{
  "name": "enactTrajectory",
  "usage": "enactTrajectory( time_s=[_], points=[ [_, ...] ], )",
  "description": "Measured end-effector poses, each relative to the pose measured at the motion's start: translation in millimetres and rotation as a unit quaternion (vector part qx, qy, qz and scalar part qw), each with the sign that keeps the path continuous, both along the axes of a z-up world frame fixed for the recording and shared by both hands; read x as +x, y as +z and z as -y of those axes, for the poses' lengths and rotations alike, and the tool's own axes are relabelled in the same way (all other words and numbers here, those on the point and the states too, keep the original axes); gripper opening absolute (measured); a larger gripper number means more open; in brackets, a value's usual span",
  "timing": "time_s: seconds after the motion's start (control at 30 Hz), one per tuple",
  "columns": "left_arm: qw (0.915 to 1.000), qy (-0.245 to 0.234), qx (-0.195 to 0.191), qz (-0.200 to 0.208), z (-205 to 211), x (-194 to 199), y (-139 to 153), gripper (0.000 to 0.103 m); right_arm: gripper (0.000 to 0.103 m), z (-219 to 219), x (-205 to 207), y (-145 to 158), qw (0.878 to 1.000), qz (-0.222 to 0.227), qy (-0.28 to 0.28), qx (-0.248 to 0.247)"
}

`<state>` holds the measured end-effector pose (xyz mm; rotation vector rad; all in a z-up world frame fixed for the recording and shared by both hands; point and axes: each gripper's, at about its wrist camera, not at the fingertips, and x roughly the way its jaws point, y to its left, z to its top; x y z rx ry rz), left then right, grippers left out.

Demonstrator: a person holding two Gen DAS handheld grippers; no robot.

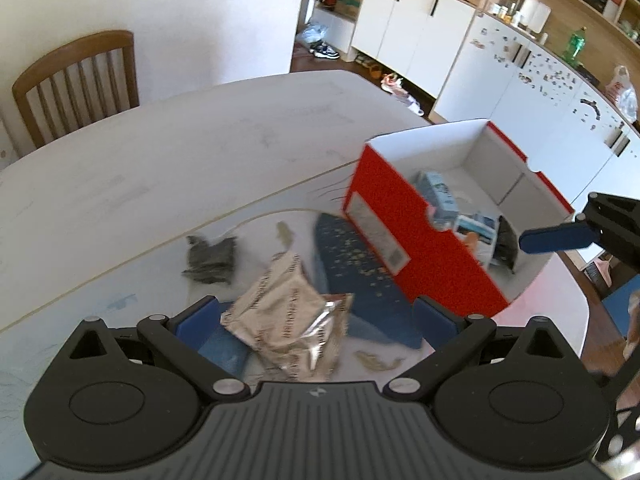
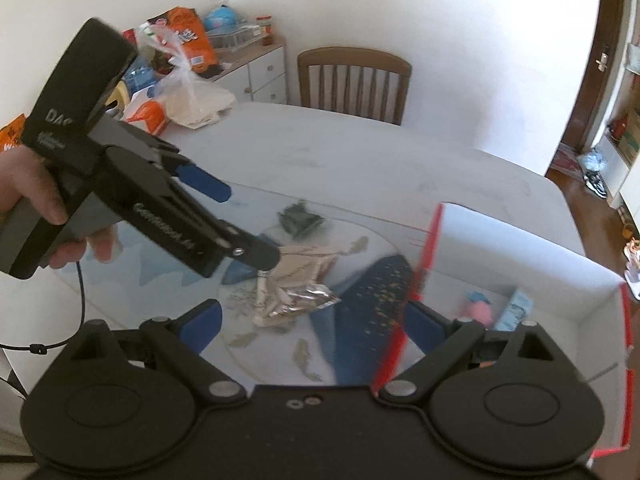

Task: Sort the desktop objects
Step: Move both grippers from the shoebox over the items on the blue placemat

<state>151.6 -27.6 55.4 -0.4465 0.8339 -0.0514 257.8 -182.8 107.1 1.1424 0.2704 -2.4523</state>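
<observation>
**deskbot_fan:** So which hand goes for the foil packet (image 1: 286, 322)? From the left wrist view it's sitting dead centre between the spread blue fingers (image 1: 196, 316) of the left hand-held gripper (image 1: 316, 316), right in front of it on the desk (image 1: 160, 168). The jaws are wide open and I don't think they're pinching it yet, though the side view isn't clear enough to rule out a light touch.

**umi_tinkerer:** Left one, I'd say. In the right wrist view the left hand-held gripper's tip is right over the packet's near-left edge, while the right hand-held gripper (image 2: 316, 320) is also released, holding nothing, and sits back from it, with the packet ahead and a bit left of its centre line.

**deskbot_fan:** Long axis?

**umi_tinkerer:** Seen from the left gripper, the packet runs diagonally, from near-right up to far-left, so it's skewed across the jaws rather than square. It's crumpled too, so my guess is a closing grip catches a fold, not a flat side.

**deskbot_fan:** And the drop spot?

**umi_tinkerer:** The red box (image 1: 400, 216), further out and to the right of the left gripper, already has a few cartons inside. A dark wrapper (image 1: 210, 260) lies further out to the left, still on the desk. Judging by that, the sort is partway through.
</observation>
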Motion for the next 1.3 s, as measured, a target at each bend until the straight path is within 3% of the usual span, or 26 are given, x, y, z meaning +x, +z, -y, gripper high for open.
enactTrajectory(
  time_s=[0.6,0.93,1.3],
  points=[
    [0.9996,0.009,0.017,-0.022,-41,11,-40,0.103,0.097,50,-35,-48,0.999,0.031,0.002,0.027],
    [0.9993,0.008,0.010,-0.036,-54,35,-60,0.103,0.097,66,-54,-71,0.998,0.026,0.001,0.049],
    [0.9980,0.009,0.027,-0.056,-56,65,-82,0.103,0.097,81,-77,-97,0.998,0.030,-0.001,0.063]
  ],
)
